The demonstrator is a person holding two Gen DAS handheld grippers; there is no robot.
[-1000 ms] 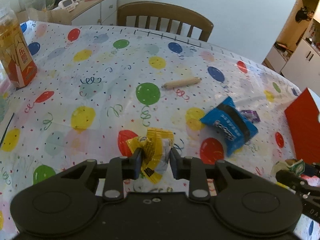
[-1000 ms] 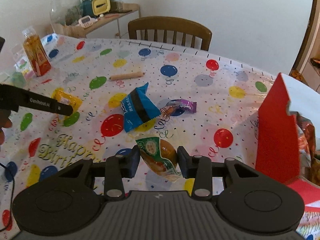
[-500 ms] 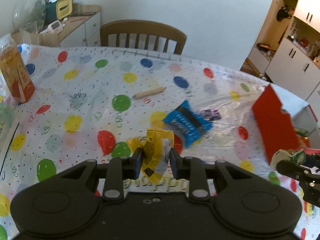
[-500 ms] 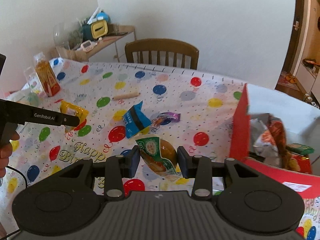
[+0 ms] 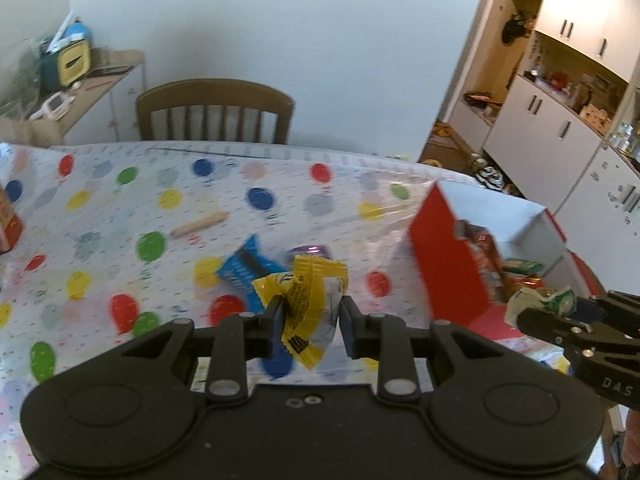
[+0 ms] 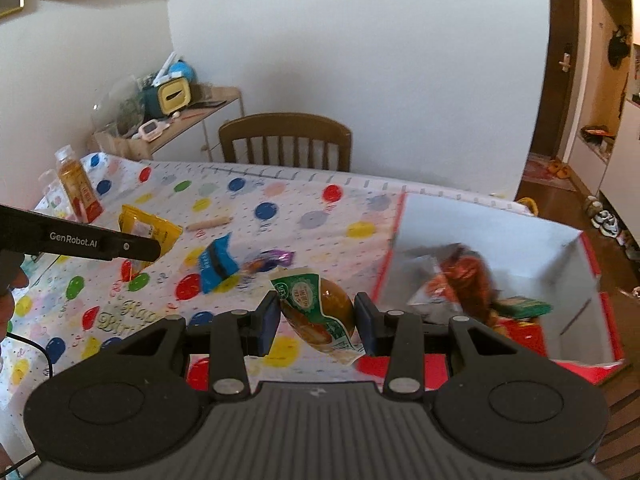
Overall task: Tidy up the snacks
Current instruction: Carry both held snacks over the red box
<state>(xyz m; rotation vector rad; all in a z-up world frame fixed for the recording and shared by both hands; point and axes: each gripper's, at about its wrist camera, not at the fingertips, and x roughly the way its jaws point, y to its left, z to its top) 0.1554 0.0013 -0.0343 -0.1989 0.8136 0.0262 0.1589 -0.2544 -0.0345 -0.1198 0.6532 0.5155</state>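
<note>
My left gripper (image 5: 312, 322) is shut on a crumpled yellow snack packet (image 5: 310, 300), held above the balloon-print tablecloth (image 5: 120, 200). The right gripper (image 6: 316, 316) is shut on a green-labelled packet with a brown egg-shaped snack (image 6: 320, 310). To the right stands a red box with a white inside (image 6: 492, 240), open at the top, with several snack packets in it (image 6: 464, 276). In the left wrist view the box (image 5: 448, 256) is at right, and the right gripper (image 5: 540, 308) reaches in beside it. A blue packet (image 6: 216, 264) and a purple candy (image 6: 276, 258) lie on the table.
A wooden dowel (image 6: 210, 223) lies mid-table. An orange drink bottle (image 6: 78, 184) stands at the far left edge. A wooden chair (image 6: 286, 142) is behind the table, a cluttered side shelf (image 6: 172, 108) at back left, white cabinets (image 5: 560, 120) to the right.
Both grippers have risen and swung right toward the red box, each still holding its packet. The box's open inside has come into view.
</note>
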